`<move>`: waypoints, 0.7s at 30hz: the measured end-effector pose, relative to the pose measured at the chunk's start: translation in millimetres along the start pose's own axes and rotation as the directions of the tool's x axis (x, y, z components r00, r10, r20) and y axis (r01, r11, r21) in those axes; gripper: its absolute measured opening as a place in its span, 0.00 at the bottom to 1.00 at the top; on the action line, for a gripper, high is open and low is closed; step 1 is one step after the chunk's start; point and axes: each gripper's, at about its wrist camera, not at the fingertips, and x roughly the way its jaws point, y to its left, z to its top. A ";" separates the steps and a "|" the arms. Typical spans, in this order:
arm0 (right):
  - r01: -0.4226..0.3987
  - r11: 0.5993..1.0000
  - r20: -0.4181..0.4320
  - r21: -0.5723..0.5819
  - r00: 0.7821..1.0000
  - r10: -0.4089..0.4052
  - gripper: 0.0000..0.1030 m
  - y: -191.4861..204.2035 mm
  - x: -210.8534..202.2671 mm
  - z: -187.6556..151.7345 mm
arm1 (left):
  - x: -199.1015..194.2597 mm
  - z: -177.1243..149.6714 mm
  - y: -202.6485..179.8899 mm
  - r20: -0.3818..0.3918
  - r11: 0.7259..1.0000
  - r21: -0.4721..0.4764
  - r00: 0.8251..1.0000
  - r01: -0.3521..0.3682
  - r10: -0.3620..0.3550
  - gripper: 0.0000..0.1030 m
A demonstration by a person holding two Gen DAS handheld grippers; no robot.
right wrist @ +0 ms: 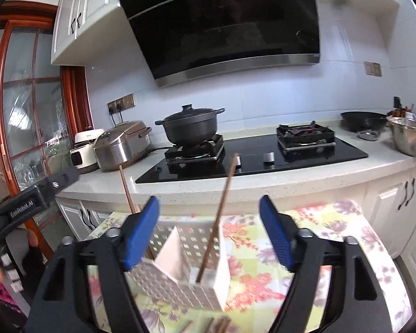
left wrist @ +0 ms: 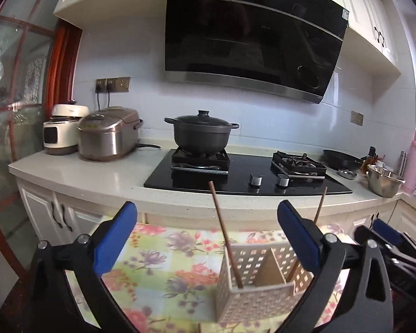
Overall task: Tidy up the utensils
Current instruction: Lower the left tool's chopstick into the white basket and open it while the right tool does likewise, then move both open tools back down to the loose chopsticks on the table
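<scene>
On the floral tablecloth [left wrist: 163, 274], near the table's far edge below the white counter [left wrist: 102, 186], stands a pale perforated utensil holder [left wrist: 252, 302] split by an inner divider into compartments. From the left-wrist view, the left gripper [left wrist: 208, 236] hangs just above and before the holder with its blue-padded fingers [left wrist: 116, 238] spread wide, pinching nothing. One brown chopstick [left wrist: 226, 236] stands in the holder's left compartment, tilted, its top leaning left toward the stove. A second chopstick [left wrist: 320, 204] rises further right, its lower part hidden behind the left gripper's right finger, so its compartment cannot be told in that view. At the right border of that view, part of the right gripper shows.

From the right-wrist view, the right gripper [right wrist: 209, 233] is likewise spread wide above the holder [right wrist: 180, 285], empty. There one chopstick [right wrist: 127, 188] stands behind the left blue pad, and another chopstick [right wrist: 219, 216] stands tilted in the right compartment. More brown sticks [right wrist: 222, 326] lie on the cloth at the near edge, blurred. On the counter beyond sit rice cookers [left wrist: 108, 136], a black pot [left wrist: 201, 134] on the stove [left wrist: 246, 174], and a steel bowl [left wrist: 384, 180].
</scene>
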 end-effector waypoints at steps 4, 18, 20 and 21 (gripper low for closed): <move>0.057 0.998 -0.013 -0.001 0.998 -0.057 0.82 -8.9 -22.0 -21.8 | -21.8 -18.3 6.9 -0.034 0.999 -0.017 0.999 0.029 -0.030 0.95; 0.140 0.984 -0.349 0.113 0.932 -0.093 0.82 -25.4 -23.5 -119.6 | -0.1 -141.8 21.3 -0.455 0.998 -0.011 0.889 0.062 -0.060 0.93; 0.145 0.985 -0.376 0.096 0.921 -0.099 0.77 -20.9 -21.8 -127.4 | 8.9 -159.2 28.6 -0.513 0.999 -0.030 0.857 0.040 -0.050 0.83; 0.149 0.985 -0.392 0.091 0.914 -0.102 0.73 -19.8 -20.4 -131.4 | 12.9 -166.4 31.5 -0.539 0.999 -0.037 0.841 0.032 -0.047 0.73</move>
